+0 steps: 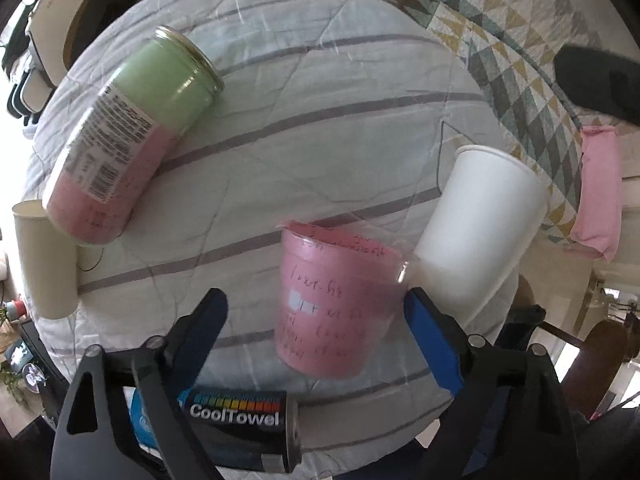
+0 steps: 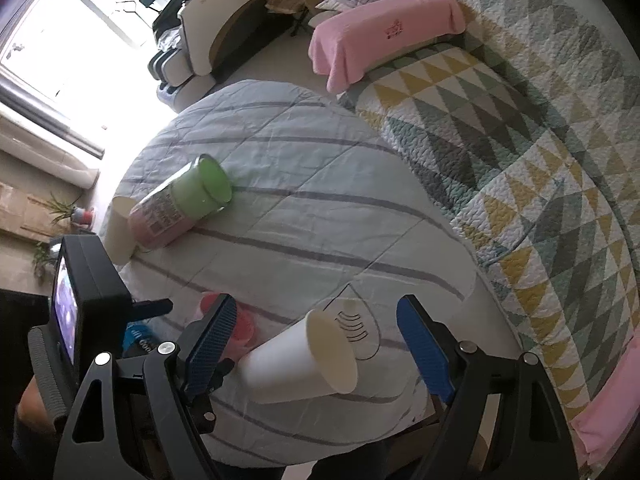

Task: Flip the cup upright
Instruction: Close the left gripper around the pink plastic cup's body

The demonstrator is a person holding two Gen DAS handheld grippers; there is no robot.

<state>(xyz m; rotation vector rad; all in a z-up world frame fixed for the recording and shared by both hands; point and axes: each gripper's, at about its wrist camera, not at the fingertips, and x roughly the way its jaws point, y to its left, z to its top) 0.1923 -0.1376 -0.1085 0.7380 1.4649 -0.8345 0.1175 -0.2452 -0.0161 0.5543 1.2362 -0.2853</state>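
Observation:
A clear plastic cup with pink paper inside (image 1: 332, 300) lies on its side on the striped cloth between the fingers of my open left gripper (image 1: 316, 316); neither finger touches it. In the right wrist view only a reddish part of it (image 2: 244, 326) shows behind the left finger. A white paper cup (image 1: 480, 232) lies on its side just right of it. My right gripper (image 2: 316, 340) is open around that white cup (image 2: 300, 360), its rim facing away from me, fingers apart from it.
A green and pink jar (image 1: 124, 136) lies on its side at the left, also seen in the right wrist view (image 2: 180, 204). A beige paper cup (image 1: 44, 264) stands beside it. A CoolTowel can (image 1: 236, 428) lies near me. A patterned quilt (image 2: 520, 160) covers the sofa at right.

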